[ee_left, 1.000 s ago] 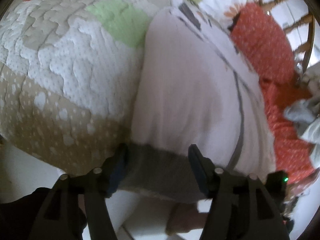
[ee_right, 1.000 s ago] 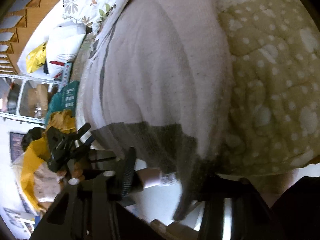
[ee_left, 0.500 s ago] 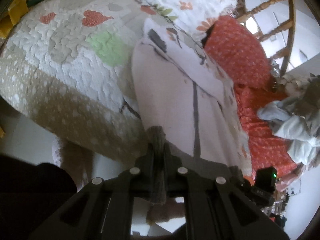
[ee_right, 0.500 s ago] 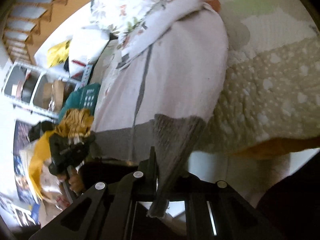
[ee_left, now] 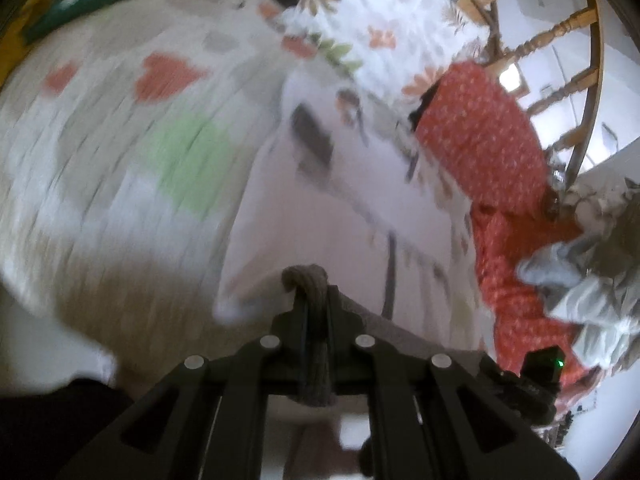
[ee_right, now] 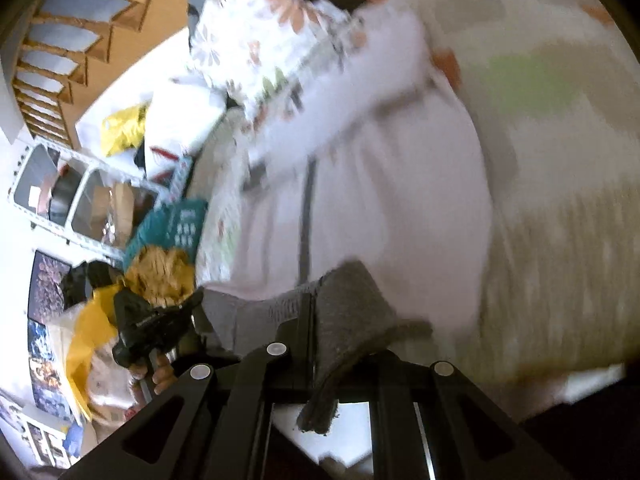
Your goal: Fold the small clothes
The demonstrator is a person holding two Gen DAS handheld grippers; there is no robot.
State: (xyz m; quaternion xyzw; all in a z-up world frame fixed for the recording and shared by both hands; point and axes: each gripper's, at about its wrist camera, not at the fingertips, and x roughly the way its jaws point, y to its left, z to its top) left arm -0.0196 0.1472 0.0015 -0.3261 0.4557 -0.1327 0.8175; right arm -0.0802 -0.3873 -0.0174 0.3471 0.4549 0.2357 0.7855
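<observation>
The quilt (ee_left: 120, 168) and the pale top (ee_left: 320, 208) are smeared by blur in both views, so the small prints on them cannot be made out. The top's grey hem (ee_right: 348, 304) is partly hidden between the jaws of the right hand-held gripper (ee_right: 314, 320). The wooden chair (ee_left: 560, 40) is cut off by the picture's edge.

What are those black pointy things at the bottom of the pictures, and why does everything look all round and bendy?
Those black things are grabbers, like big tweezers. A person holds one in each hand, and each has a little camera on it looking along its two fingers. The lens bends the picture round so it sees a lot.

One picture comes from the left gripper, the other from the right gripper. Both are squeezed shut on the grey hem of a pale pink top, one at each bottom corner. The top lies on a patchwork quilt with hearts. Near it are a flowery cloth and a red dotted cloth. The pictures are blurry.
</observation>
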